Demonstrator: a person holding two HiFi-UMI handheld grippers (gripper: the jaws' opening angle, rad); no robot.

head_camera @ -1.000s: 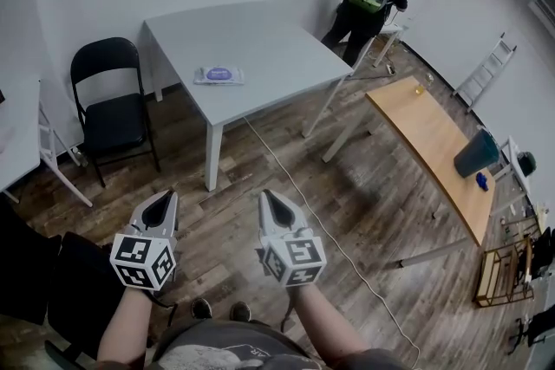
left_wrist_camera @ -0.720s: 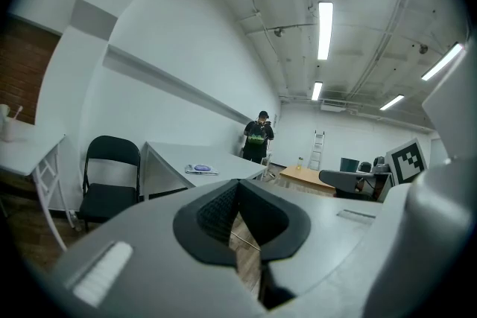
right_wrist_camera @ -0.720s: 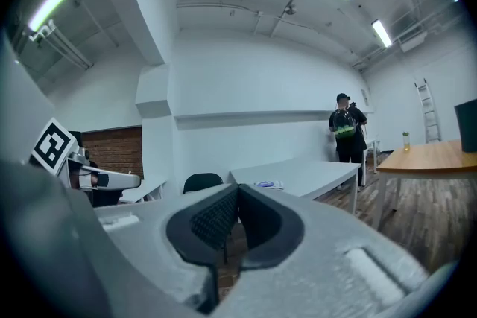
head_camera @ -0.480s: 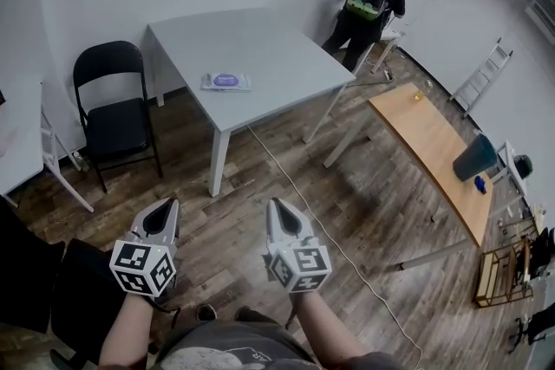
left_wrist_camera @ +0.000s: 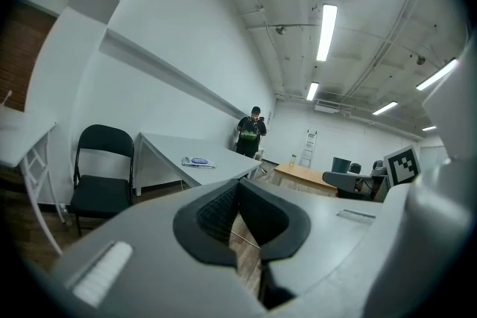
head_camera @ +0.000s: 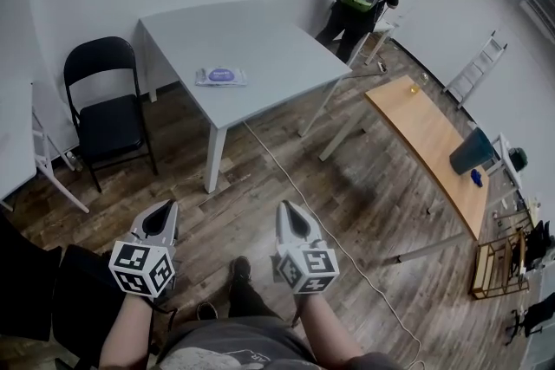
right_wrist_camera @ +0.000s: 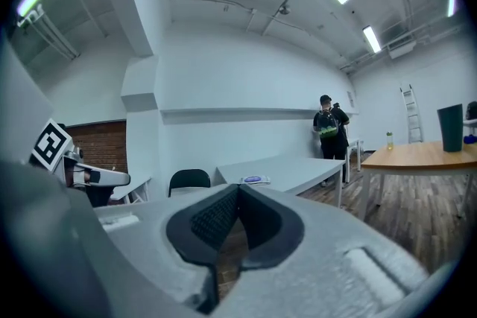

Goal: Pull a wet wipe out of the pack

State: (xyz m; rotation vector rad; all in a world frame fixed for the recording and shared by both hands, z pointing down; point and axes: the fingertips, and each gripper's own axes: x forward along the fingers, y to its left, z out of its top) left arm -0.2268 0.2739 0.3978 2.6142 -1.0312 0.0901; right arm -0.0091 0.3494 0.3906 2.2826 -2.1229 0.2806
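While the pack [head_camera: 220, 76] lies untouched on the table [head_camera: 269, 48], well apart from both grippers, a foot [head_camera: 240, 270] has swung forward since a second ago, so I judge the person is walking up. The left gripper [head_camera: 164, 210] and right gripper [head_camera: 286, 210] are clenched on nothing; the approach must finish before any pull

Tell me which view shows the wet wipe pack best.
The head view: the wet wipe pack lies flat on the grey table, seen from above, purple label visible. Both gripper views show it small and nearly edge-on.
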